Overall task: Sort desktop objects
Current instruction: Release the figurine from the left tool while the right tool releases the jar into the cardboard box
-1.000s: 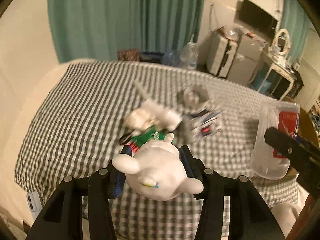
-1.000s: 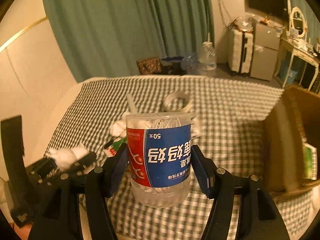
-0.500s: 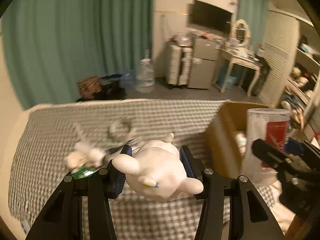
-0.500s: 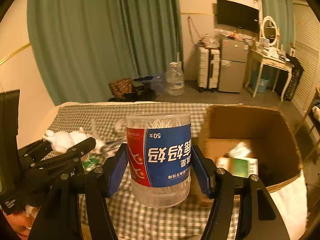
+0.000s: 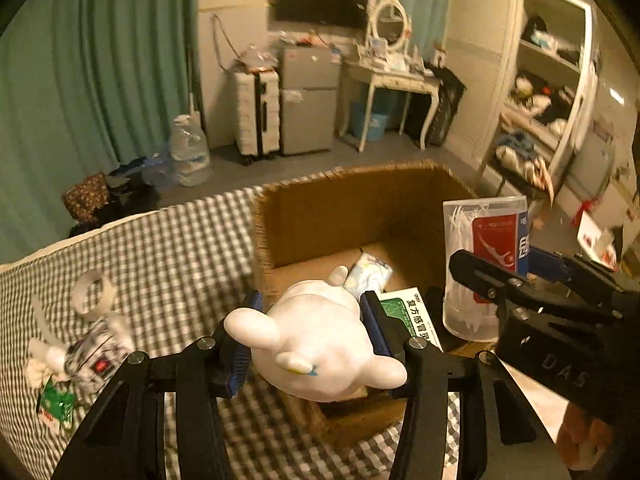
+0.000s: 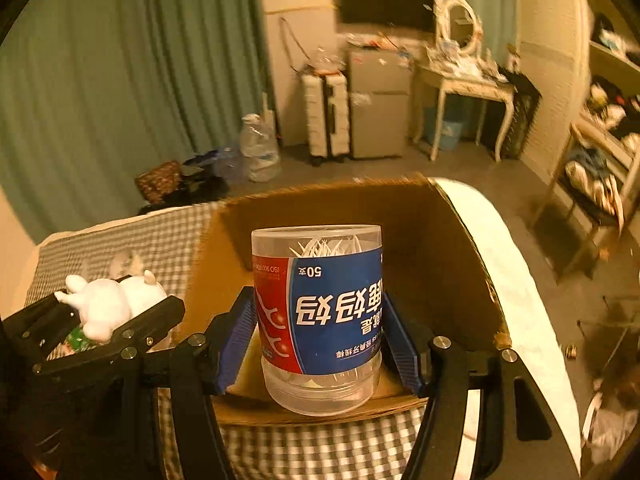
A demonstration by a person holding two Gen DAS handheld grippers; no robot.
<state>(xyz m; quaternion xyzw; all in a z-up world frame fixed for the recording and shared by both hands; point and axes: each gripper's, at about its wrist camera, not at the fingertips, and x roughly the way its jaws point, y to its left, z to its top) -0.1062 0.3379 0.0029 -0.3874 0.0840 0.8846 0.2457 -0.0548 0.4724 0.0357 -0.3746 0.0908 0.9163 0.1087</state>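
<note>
My left gripper [image 5: 312,320] is shut on a white toy figure [image 5: 316,340] and holds it above the near left corner of an open cardboard box [image 5: 328,208]. My right gripper [image 6: 318,320] is shut on a clear jar of floss picks [image 6: 320,312] with a red and blue label, upside down, over the same box [image 6: 432,248]. In the left wrist view the jar [image 5: 484,264] hangs at the right. In the right wrist view the toy [image 6: 108,304] shows at the left.
Inside the box lie a green and white carton [image 5: 416,320] and a small white packet [image 5: 368,276]. On the checked cloth [image 5: 180,248] at the left remain a tape roll [image 5: 90,292], a green packet [image 5: 54,404] and other small items. Beyond stand a suitcase and a dresser.
Both grippers have swung to the right, away from the clutter on the cloth, with the toy and the jar still in them. The cardboard box has come into view beneath them.
</note>
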